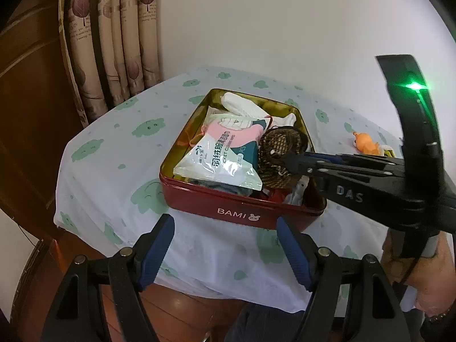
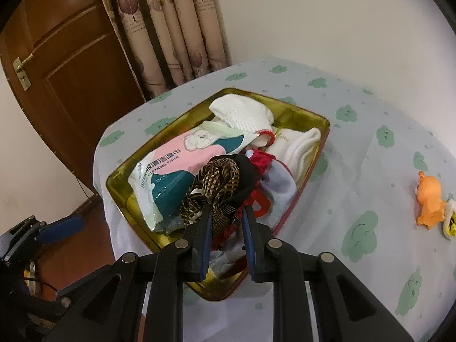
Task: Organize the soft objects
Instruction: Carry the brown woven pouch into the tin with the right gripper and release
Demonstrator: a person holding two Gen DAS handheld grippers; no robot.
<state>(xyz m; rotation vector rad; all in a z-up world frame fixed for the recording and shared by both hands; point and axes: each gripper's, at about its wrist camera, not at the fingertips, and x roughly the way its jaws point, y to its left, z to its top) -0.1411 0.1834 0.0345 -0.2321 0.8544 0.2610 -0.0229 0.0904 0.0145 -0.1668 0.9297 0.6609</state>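
A red "BAMI" tin (image 1: 242, 213) with a gold inside (image 2: 119, 193) stands on the cloth-covered table. In it lie a pack of wet wipes (image 1: 219, 159) (image 2: 168, 168), white knitted cloths (image 2: 242, 112), a pale blue cloth (image 2: 280, 182) and red pieces. My right gripper (image 2: 227, 208) (image 1: 282, 161) reaches over the tin's near right part, shut on a brown-and-black checked cloth (image 2: 219, 182) (image 1: 280, 142) that bunches up just above the contents. My left gripper (image 1: 225, 228) hangs open in front of the tin's front wall, holding nothing.
An orange soft toy (image 1: 366, 144) (image 2: 429, 199) lies on the tablecloth right of the tin, with a small yellow thing (image 2: 450, 222) beside it. A curtain (image 2: 176, 28) and a wooden door (image 2: 71, 57) stand behind the table. A person's hand (image 1: 427, 285) holds the right gripper's handle.
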